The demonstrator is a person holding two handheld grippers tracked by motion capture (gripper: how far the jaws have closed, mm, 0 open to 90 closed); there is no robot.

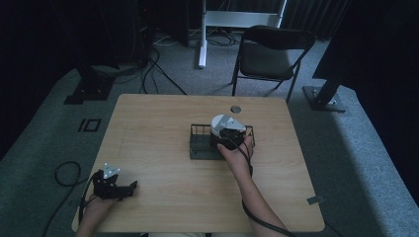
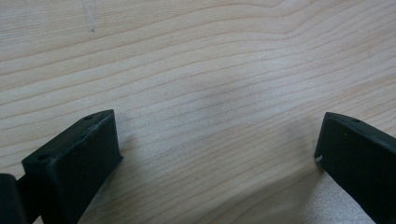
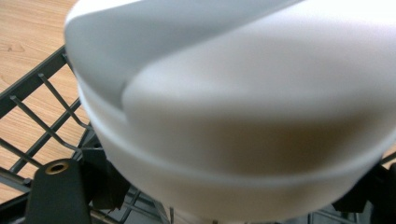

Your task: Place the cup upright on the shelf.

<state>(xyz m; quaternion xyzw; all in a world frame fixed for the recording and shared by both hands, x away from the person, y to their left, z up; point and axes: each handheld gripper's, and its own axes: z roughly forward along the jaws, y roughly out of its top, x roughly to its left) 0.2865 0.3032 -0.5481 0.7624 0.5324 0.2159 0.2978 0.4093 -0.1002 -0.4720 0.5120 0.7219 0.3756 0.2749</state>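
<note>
The right gripper (image 1: 228, 139) grips a white bowl (image 3: 243, 116) between its fingers, holding it over the black wire rack (image 1: 197, 148) mid-tabletop, likely for slotting in; the left gripper (image 1: 114, 185) rests idle near the tabletop's (image 1: 163, 118) corner, fingers spread apart

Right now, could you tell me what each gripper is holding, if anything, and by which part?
The left gripper holds nothing. The right gripper seems clamped on the white bowl's lower wall, over the black wire rack.
</note>
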